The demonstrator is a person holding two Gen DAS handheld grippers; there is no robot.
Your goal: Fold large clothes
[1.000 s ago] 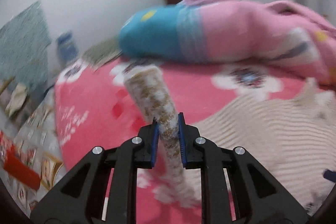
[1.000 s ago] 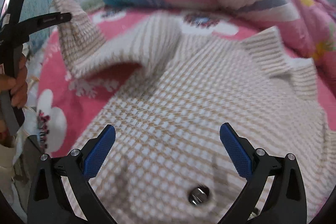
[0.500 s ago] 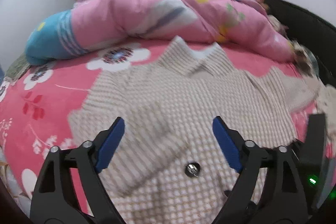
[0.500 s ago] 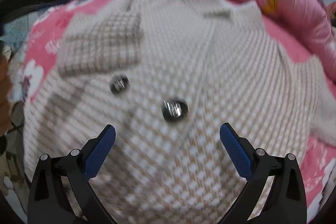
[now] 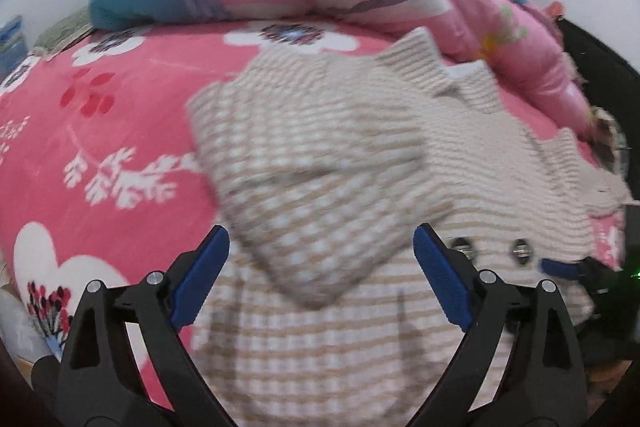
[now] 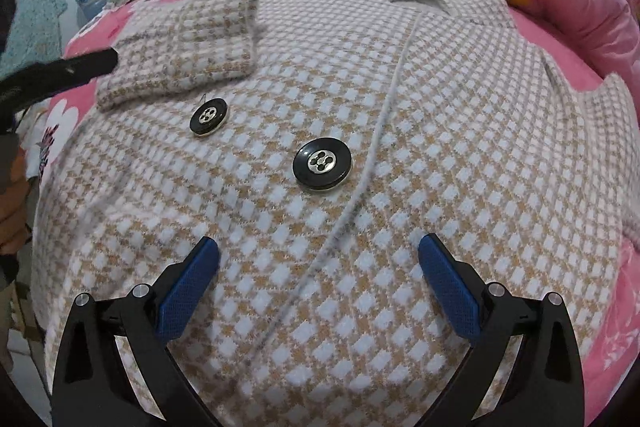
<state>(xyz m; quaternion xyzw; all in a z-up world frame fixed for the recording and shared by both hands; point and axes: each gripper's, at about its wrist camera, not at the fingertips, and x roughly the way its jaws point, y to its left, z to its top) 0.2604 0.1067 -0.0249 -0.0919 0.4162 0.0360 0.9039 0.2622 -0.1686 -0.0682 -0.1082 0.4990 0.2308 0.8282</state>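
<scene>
Having dropped the sleeve onto the houndstooth coat, left claw is opening, empty; right claw released.

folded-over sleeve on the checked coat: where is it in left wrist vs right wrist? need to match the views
Left wrist: the folded sleeve fills the centre, blurred, lying across the coat just beyond the fingertips.
Right wrist: the sleeve sits upper left, its cuff end toward the collar, above the smaller-looking button.
Shared landmark: the two black buttons, at right of centre in the left wrist view, mid-frame in the right wrist view.
</scene>
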